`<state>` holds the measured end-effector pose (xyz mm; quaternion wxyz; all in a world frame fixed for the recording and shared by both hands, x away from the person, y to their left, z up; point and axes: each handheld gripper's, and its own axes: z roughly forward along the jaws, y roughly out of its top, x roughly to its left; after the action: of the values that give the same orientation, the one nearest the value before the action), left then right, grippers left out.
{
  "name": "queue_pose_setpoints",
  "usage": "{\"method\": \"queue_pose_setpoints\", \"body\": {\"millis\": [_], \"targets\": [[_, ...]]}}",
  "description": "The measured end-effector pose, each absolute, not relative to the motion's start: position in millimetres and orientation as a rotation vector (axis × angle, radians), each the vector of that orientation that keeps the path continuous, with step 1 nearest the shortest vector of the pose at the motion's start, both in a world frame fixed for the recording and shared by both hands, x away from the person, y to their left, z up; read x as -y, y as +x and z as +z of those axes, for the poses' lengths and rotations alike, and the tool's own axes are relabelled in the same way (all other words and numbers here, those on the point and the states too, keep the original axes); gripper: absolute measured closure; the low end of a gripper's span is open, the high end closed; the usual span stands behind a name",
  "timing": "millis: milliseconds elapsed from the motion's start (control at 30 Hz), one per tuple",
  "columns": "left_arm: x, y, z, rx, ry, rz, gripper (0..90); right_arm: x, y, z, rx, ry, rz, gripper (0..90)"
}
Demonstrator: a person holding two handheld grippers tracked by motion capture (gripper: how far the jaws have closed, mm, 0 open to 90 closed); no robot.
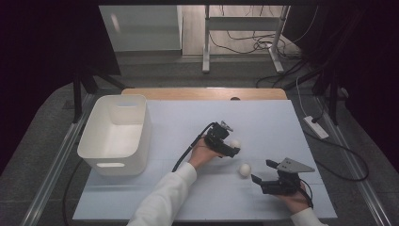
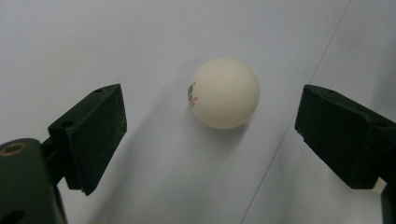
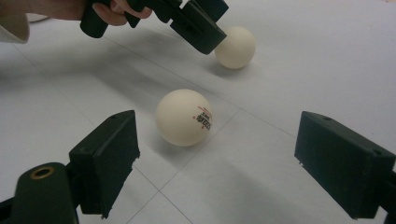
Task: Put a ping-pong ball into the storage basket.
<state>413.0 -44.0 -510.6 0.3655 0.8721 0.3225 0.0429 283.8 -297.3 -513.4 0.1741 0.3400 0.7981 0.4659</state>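
1. A white bin stands at the left of the pale table.
2. Near the middle, the left claw hangs released, jaws wide on either side of a white ball resting on the table, touching neither.
3. A second ball lies just beyond the right claw, also released, its jaws spread and apart from the ball.

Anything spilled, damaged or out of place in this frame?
Nothing stands out. Two white balls lie loose on the table: one ahead of the open left gripper, one ahead of the open right gripper. The white bin stands upright.
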Motion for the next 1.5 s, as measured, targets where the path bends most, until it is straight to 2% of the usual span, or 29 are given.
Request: {"method": "queue_pose_setpoints", "body": {"millis": [467,700,767,867,900,1000,1067,1500], "targets": [[55,423,-520,-0.836,2.260,0.084,10.5,298,284,-514,-2.263,0.964,1.327,13.4],[57,427,-526,-0.835,2.247,0.081,16.2,298,284,-514,-2.265,0.961,1.322,13.4],[57,427,-527,-0.827,2.243,0.073,19.9,298,284,-514,-2.264,0.962,1.323,13.4],[56,427,-527,-0.818,2.234,0.068,30.7,298,284,-514,-2.264,0.963,1.323,13.4],[56,427,-526,-0.810,2.232,0.060,30.7,298,284,-514,-2.264,0.963,1.323,13.4],[56,425,-525,-0.797,2.221,0.039,44.3,298,284,-514,-2.264,0.964,1.325,13.4],[56,425,-524,-0.789,2.226,0.051,50.3,298,284,-514,-2.263,0.964,1.325,13.4],[50,421,-513,-0.791,2.188,0.052,51.1,299,284,-514,-2.261,0.965,1.324,13.4]]}}
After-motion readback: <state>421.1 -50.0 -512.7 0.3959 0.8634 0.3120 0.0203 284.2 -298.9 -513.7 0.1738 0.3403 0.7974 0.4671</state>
